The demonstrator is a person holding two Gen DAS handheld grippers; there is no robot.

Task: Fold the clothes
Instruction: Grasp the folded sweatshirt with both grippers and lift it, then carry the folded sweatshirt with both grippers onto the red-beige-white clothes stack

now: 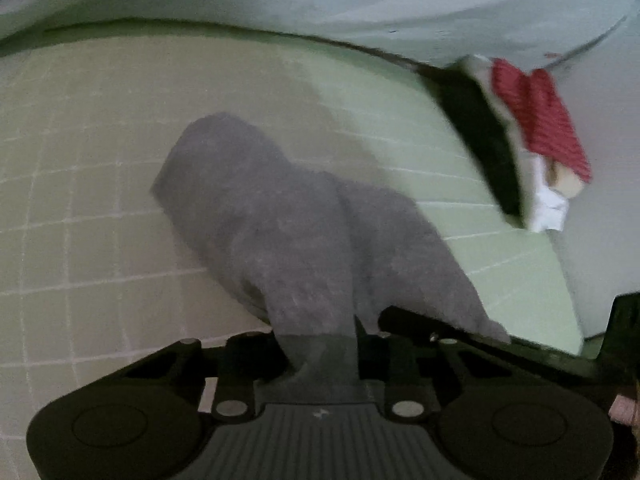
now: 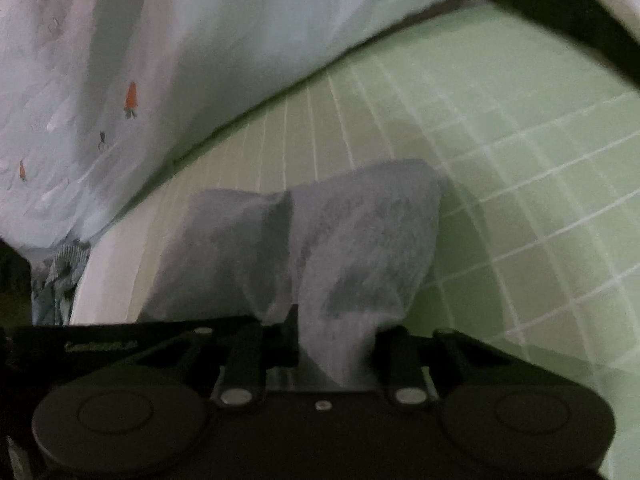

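Observation:
A grey fuzzy cloth (image 1: 280, 220) hangs bunched over a green grid mat (image 1: 80, 160). In the left wrist view my left gripper (image 1: 320, 344) is shut on one part of the cloth, and the fabric covers its fingers. The right wrist view shows the same grey cloth (image 2: 320, 240) draped forward from my right gripper (image 2: 332, 344), which is shut on another part of it. The cloth runs down onto the green mat (image 2: 520, 160). The other gripper's black body (image 1: 520, 344) shows at the right of the left wrist view.
A pale bedsheet with small orange prints (image 2: 120, 80) lies beyond the mat's far edge. A red striped item with white cloth (image 1: 540, 128) sits past the mat's right corner. Patterned fabric (image 2: 60, 276) is bunched at the left.

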